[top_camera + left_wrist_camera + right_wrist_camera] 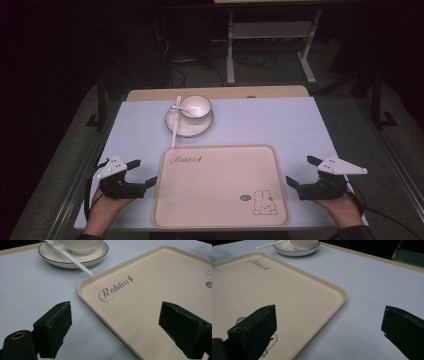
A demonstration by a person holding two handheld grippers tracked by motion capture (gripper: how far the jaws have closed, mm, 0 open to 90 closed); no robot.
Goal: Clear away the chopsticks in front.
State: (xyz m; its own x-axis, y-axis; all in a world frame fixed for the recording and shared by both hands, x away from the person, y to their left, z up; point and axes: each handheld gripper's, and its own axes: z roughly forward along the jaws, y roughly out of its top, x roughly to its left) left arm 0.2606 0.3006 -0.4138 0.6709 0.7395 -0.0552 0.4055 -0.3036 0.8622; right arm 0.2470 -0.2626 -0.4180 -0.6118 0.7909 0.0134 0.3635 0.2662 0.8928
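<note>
At the near edge of the counter [300, 125], the left tongs [145, 172] and the right tongs [299, 170] rest with jaws apart and holding nothing, one at each side of the beige tray [220, 210], whose rim lies between each pair of jaws. Beyond the tray's bare surface, well apart from both tongs, the cup [195, 106] sits on its saucer [189, 128] with a white stick [174, 127] leaning across it toward the tray's far corner. Judging by this, nothing is gripped or moved yet, so the work looks barely begun.
</note>
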